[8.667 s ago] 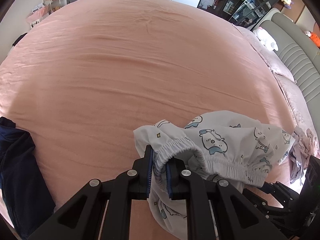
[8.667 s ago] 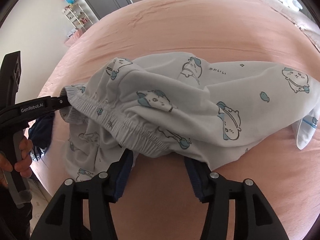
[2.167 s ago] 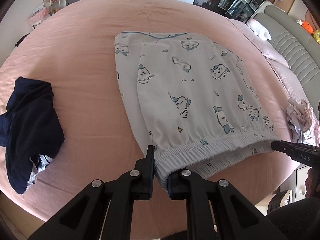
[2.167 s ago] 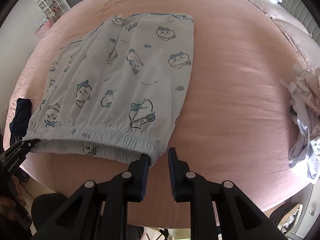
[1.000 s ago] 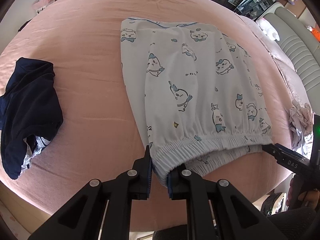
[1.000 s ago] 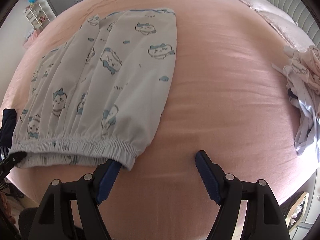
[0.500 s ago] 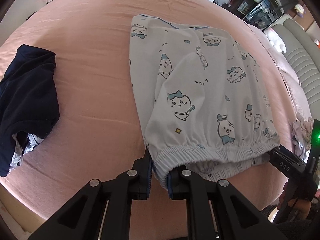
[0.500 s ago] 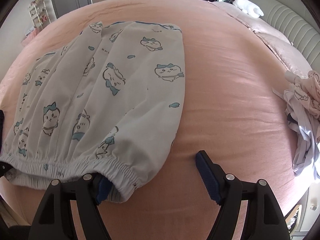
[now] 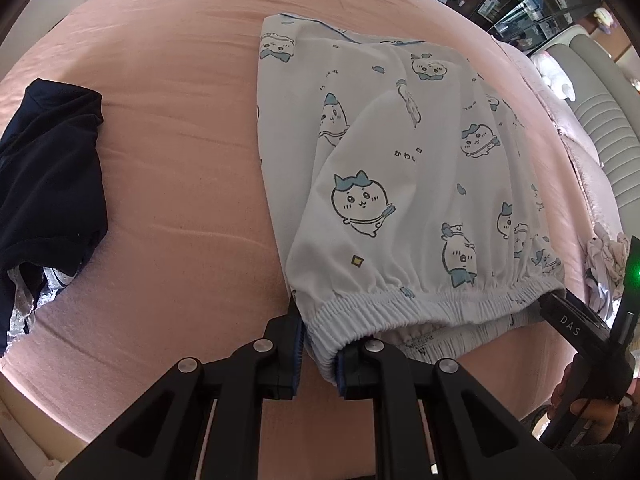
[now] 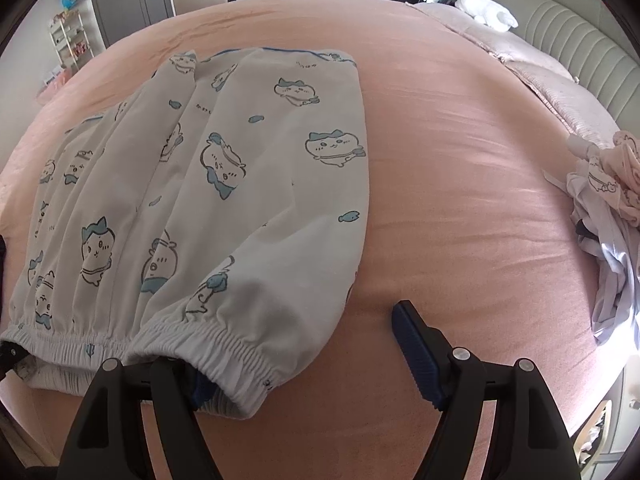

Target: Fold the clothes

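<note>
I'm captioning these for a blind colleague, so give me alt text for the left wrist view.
The left gripper is shut on the elastic waistband of white cartoon-print pajama shorts spread on a pink bedsheet. The right gripper reaches the waistband's far end at the right edge, held by a hand. A dark navy garment lies crumpled at the left.

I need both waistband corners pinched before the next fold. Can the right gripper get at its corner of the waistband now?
Probably yes: the right gripper is open, one finger tucked under the waistband corner, nothing blocking.
</note>
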`<state>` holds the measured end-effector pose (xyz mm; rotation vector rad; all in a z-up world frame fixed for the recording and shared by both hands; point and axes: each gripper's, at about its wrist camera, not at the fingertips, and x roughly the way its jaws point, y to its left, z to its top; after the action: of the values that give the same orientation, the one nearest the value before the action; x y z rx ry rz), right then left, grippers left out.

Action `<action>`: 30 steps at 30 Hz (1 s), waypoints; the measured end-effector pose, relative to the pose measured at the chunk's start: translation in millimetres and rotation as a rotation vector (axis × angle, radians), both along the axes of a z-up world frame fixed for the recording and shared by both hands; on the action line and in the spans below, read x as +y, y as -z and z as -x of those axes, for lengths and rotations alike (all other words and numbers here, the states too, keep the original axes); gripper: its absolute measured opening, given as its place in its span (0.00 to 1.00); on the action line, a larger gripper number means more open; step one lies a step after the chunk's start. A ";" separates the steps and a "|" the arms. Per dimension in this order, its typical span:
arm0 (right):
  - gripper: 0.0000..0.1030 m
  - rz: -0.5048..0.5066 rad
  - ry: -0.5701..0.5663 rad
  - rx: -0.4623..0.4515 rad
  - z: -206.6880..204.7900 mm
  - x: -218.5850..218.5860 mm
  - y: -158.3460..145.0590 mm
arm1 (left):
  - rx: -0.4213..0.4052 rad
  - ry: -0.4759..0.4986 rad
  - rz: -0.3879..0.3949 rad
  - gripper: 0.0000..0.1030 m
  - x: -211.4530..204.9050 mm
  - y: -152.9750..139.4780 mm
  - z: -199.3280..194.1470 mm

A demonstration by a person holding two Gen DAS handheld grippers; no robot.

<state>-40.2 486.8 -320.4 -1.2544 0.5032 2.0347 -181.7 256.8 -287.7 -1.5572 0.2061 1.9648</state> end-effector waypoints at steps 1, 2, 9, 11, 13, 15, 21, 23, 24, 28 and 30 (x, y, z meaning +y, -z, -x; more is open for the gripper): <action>0.74 -0.006 0.000 0.005 -0.6 -1.1 0.0 | -0.001 0.000 0.002 0.11 0.0 0.5 0.4; 0.74 -0.011 0.000 0.009 -1.3 -2.1 0.0 | -0.004 -0.003 0.001 0.11 -0.7 1.1 1.2; 0.39 -0.016 -0.050 0.050 -9.6 -14.8 -4.0 | -0.070 -0.057 -0.077 0.11 -15.0 7.2 11.7; 0.27 -0.018 -0.080 0.050 -8.7 -17.7 -3.8 | -0.097 -0.078 -0.108 0.11 -20.6 9.5 15.2; 0.15 -0.021 -0.102 0.044 -7.7 -20.2 -2.9 | -0.118 -0.093 -0.135 0.11 -25.5 11.6 18.4; 0.11 -0.023 -0.120 0.038 -5.2 -26.8 -4.1 | -0.123 -0.098 -0.139 0.11 -26.4 12.5 19.5; 0.10 0.018 -0.118 0.061 -9.9 -41.2 -8.4 | -0.061 -0.046 -0.059 0.11 -11.5 4.8 12.1; 0.10 0.021 -0.119 0.059 -9.6 -42.1 -7.8 | -0.024 -0.021 -0.018 0.11 -4.7 2.7 8.6; 0.10 0.023 -0.119 0.058 -9.5 -42.3 -7.4 | -0.005 -0.012 0.001 0.11 -1.6 1.3 6.9; 0.10 0.041 -0.123 0.062 -7.1 -37.0 -5.2 | 0.072 0.051 0.088 0.11 14.6 -2.9 0.8; 0.10 0.060 -0.117 0.071 -5.7 -31.9 -2.7 | 0.094 0.075 0.123 0.12 22.5 -3.1 1.1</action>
<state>-34.6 454.9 -317.7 -1.2764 0.5389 2.1826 -182.8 279.3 -284.6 -1.5114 0.4248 2.0008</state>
